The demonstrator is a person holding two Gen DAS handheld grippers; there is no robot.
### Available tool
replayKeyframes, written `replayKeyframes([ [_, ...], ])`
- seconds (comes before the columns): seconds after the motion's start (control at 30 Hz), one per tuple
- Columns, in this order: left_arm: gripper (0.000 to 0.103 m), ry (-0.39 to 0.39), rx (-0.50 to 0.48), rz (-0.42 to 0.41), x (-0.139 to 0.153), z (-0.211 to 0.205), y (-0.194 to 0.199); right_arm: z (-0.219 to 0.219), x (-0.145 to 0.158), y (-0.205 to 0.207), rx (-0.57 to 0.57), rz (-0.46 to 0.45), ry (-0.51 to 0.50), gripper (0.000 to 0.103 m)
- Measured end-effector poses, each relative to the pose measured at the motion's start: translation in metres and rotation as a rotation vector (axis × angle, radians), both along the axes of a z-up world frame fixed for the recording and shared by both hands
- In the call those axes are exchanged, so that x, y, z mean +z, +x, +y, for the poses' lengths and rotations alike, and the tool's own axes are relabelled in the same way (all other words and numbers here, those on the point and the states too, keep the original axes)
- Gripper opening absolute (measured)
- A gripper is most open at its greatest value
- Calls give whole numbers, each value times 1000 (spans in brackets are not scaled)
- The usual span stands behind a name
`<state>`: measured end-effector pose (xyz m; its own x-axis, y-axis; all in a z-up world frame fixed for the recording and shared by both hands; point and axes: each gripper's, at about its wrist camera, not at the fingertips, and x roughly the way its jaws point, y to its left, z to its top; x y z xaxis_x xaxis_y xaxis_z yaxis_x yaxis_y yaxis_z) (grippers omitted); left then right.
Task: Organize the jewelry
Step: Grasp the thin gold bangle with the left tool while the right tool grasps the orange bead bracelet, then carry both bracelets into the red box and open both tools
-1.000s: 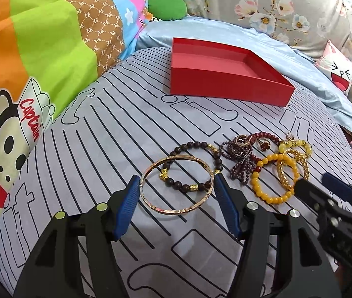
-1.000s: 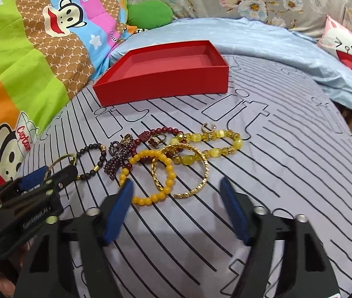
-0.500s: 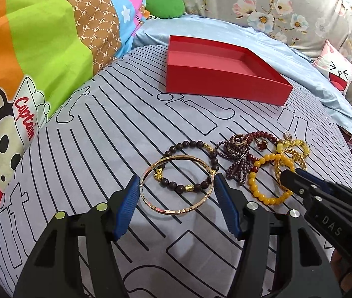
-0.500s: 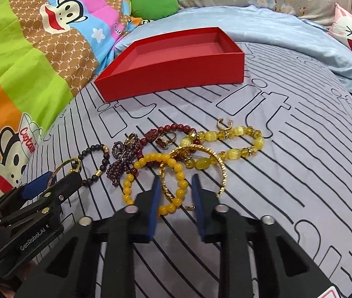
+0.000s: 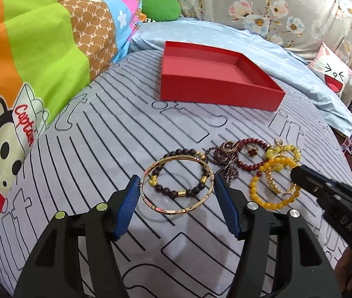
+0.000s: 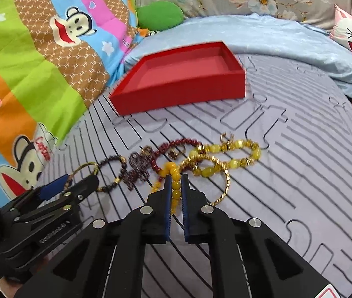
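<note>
Several bracelets lie in a heap on the grey striped bedsheet (image 5: 101,136). My left gripper (image 5: 177,186) is open, its blue pads on either side of a thin gold bangle (image 5: 177,209) that overlaps a dark bead bracelet (image 5: 176,193). My right gripper (image 6: 176,182) is shut on the orange-yellow bead bracelet (image 6: 175,191), which also shows in the left wrist view (image 5: 265,200). A gold chain bangle (image 6: 222,191), a pale yellow bead bracelet (image 6: 240,146) and dark red bead strands (image 6: 166,146) lie beside it. An empty red tray (image 5: 215,96) sits farther back; it also shows in the right wrist view (image 6: 183,92).
A colourful cartoon quilt (image 5: 26,62) rises along the left. A light blue sheet (image 5: 250,44), a green cushion (image 5: 161,6) and a cat-face pillow (image 5: 332,74) lie behind the tray. The bed edge drops off at the right (image 5: 350,154).
My right gripper has closed from wide open onto the orange-yellow bead bracelet and moved in over the heap. My left gripper has stayed open around the gold bangle.
</note>
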<state>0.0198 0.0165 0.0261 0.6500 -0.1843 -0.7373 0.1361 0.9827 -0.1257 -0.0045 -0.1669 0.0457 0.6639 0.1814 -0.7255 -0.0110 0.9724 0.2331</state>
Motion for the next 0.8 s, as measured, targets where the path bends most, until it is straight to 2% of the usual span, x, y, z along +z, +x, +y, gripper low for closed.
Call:
replayKeyframes([
  [0.2,58,3,-33,-44,29,-4,15,-10,37,11,18,-61,4,7],
  [0.4,58,-17,-76,-83,63,-16,57,-27,63,57,37,-96,6,7],
  [0.6,58,-7,-115,-97,82,-38,127,-45,81,140,43,-107,-2,7],
  [0.8,58,5,-129,-91,76,-62,202,-53,75,225,54,-69,19,7],
])
